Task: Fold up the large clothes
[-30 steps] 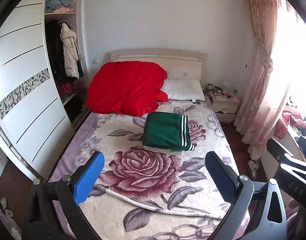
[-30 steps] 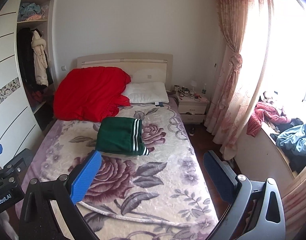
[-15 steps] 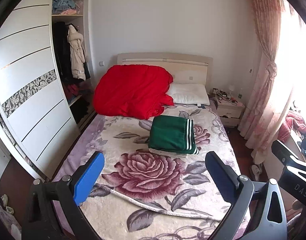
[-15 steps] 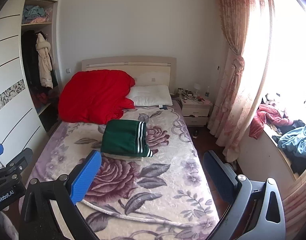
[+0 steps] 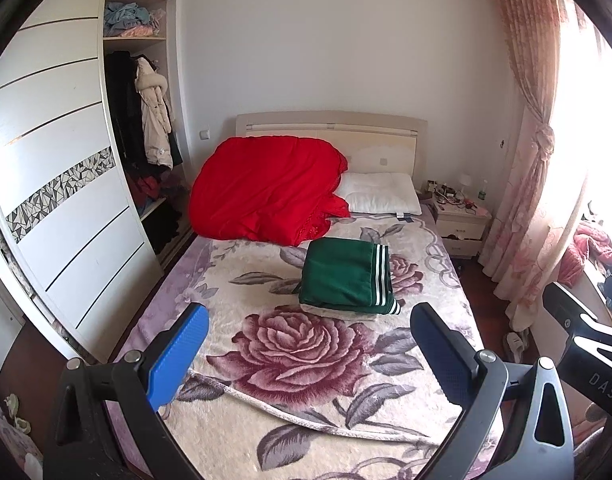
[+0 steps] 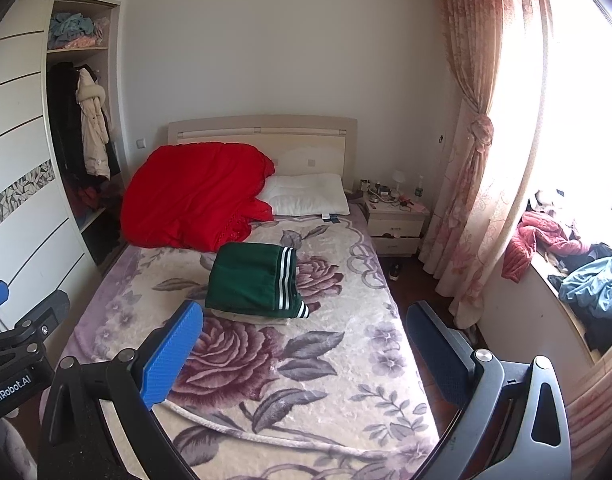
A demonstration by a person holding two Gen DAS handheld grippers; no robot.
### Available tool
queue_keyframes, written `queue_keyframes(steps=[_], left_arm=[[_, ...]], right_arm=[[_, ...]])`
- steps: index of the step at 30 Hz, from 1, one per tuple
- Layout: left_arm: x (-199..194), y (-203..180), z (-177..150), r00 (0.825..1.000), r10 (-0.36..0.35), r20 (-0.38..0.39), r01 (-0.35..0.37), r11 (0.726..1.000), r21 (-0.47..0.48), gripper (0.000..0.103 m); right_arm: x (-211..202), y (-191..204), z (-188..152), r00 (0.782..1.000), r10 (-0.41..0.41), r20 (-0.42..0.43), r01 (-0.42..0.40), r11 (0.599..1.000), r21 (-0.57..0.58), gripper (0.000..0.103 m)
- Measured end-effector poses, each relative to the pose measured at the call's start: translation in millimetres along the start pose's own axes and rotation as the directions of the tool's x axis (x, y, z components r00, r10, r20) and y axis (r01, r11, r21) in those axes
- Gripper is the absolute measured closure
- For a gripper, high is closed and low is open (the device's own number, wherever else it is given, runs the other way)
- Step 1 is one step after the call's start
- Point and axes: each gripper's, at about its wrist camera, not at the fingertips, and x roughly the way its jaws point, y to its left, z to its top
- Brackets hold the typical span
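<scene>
Floral blanket (image 5: 306,360) on bed, folded green garment (image 5: 346,276), red quilt (image 5: 266,192), both tools spread apart, empty

The folded green garment (image 5: 344,274) looks like soft matt knit cloth; the floral blanket (image 5: 306,360) is plush fleece; the fingers (image 5: 178,356) carry textured blue rubbery pads.

folded garment (image 5: 346,274) mid-bed (image 5: 266,420); quilt (image 5: 266,190) behind, pillow (image 5: 380,198) right of quilt; nightstand (image 5: 462,224) right of bed.
</scene>
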Motion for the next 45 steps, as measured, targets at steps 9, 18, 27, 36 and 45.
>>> queue_keyframes(steps=[9, 18, 27, 36, 45], left_arm=[[1, 1, 2, 1.0, 0.001, 0.006, -0.001, 1.0, -0.004, 0.0], [2, -1, 6, 1.0, 0.01, 0.01, -0.01, 1.0, 0.0, 0.0], [4, 1, 5, 1.0, 0.011, 0.007, -0.011, 1.0, -0.004, 0.0], [5, -1, 4, 1.0, 0.011, 0.008, -0.011, 1.0, -0.004, 0.0], [6, -2, 5, 1.0, 0.003, 0.008, -0.003, 1.0, -0.003, 0.0]], right_arm=[[5, 4, 0, 1.0, 0.013, -0.01, -0.013, 1.0, -0.003, 0.0], [10, 8, -1, 1.0, 0.02, -0.009, -0.02, 1.0, -0.007, 0.0], [11, 9, 0, 1.0, 0.02, -0.008, -0.02, 1.0, -0.006, 0.0], [13, 9, 1, 1.0, 0.019, -0.005, -0.019, 1.0, -0.007, 0.0], [16, 11, 3, 1.0, 0.017, -0.003, -0.017, 1.0, -0.008, 0.0]])
